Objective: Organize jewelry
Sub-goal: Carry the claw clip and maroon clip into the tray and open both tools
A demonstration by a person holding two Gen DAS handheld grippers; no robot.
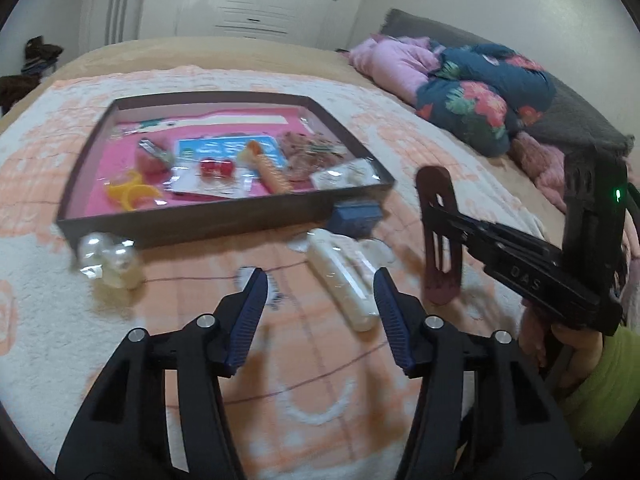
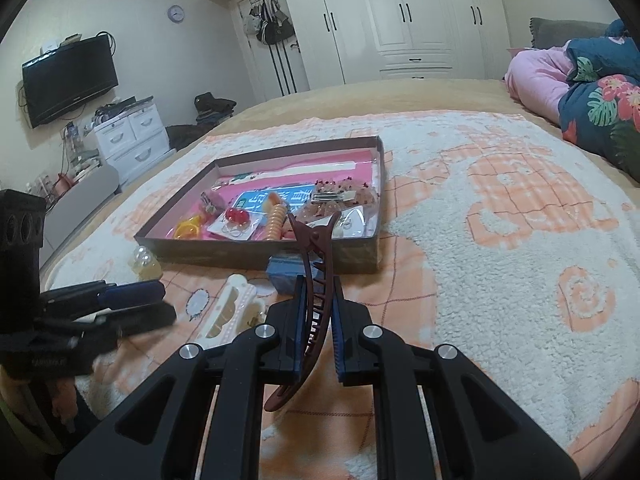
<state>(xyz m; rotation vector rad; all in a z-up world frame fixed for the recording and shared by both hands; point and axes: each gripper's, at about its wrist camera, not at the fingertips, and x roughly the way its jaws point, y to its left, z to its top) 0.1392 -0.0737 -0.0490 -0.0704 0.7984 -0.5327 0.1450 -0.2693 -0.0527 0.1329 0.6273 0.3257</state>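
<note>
A dark shallow box (image 1: 224,220) (image 2: 256,252) with a pink lining sits on the blanket, holding several hair clips and trinkets. My right gripper (image 2: 318,284) (image 1: 436,216) is shut on a brown hair clip (image 2: 316,280) (image 1: 438,236), held upright just in front of the box's near right corner. My left gripper (image 1: 320,280) (image 2: 160,302) is open low over the blanket. A white hair clip (image 1: 340,276) (image 2: 230,308) lies just beyond its tips, untouched. A small blue box (image 1: 354,216) (image 2: 286,276) rests against the dark box's front wall.
A clear, yellowish bauble piece (image 1: 108,260) (image 2: 146,264) lies by the box's near left corner. Folded floral and pink quilts (image 1: 480,100) (image 2: 600,108) pile up at the far right of the bed. A hand in a green sleeve (image 1: 600,380) holds the right gripper.
</note>
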